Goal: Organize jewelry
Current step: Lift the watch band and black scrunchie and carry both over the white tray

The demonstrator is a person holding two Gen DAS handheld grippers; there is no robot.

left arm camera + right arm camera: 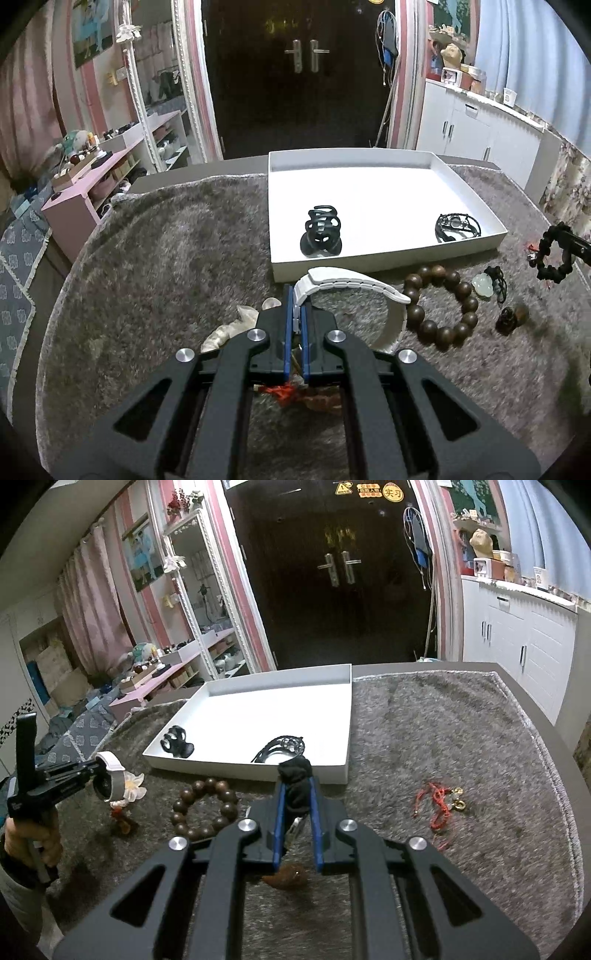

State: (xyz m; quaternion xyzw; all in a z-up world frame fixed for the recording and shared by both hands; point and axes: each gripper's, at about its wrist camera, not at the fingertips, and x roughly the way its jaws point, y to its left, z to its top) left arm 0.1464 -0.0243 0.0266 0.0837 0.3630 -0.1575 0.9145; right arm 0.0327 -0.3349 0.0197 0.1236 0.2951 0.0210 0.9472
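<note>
Left tongs (297, 314) clamped on a white watch band (354, 286), lifted above the grey rug (166, 258). Right tongs (297, 797) gripping a black scrunchie (295, 775). Beyond, a white tray (369, 254) holds a black hair claw (321, 230); a wooden bead bracelet (441, 306) lies on the rug just before it.

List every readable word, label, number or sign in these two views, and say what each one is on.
"实习" on the round yellow sticker at the top of the dark door.
Yellow warning triangle sticker: symbol only, its text too small to read.
Orange sticker beside it: characters blurred, unreadable.
White cup label on the cabinet: too small to read.
Nothing readable on the jewelry or the white tray.
</note>
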